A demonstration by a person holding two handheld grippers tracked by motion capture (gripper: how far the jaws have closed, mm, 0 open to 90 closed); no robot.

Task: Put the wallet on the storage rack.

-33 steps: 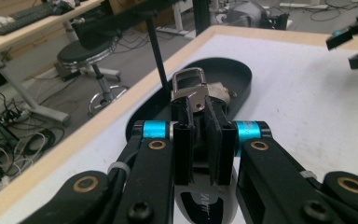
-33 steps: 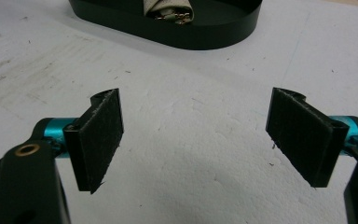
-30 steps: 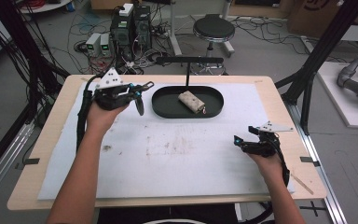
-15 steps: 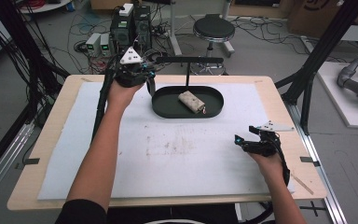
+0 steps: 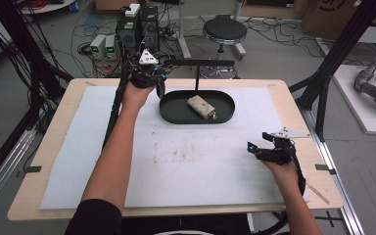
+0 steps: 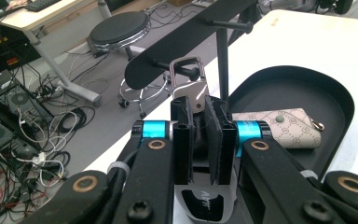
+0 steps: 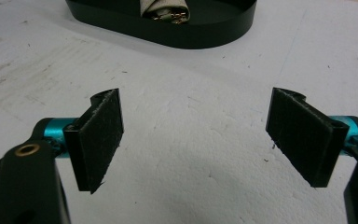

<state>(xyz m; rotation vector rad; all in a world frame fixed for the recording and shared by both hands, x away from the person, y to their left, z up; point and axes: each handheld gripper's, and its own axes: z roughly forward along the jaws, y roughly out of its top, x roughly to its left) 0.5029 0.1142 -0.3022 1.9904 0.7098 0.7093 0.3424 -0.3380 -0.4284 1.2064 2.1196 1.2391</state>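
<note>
White mat (image 5: 200,171) over wooden table, left gripper (image 6: 198,135) clamped tight on silver clasp (image 6: 189,86) beside a peg of black stand (image 6: 186,35), patterned pouch (image 6: 284,128) lying in black oval tray (image 5: 225,115), right gripper (image 7: 196,140) spread wide above bare mat.

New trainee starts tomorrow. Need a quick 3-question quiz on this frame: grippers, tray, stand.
1. True or false: the right gripper is clamped on the pouch.
2. What does the left gripper hold? A) a metal clasp B) the pouch C) nothing
3. Fill in: the pouch lies inside the black oval ____.

Key
1. False. Its jaws stand wide apart over the white mat, well short of the tray.
2. A. The jaws pinch a silver metal clasp, raised beside a peg on the black stand.
3. tray
</note>
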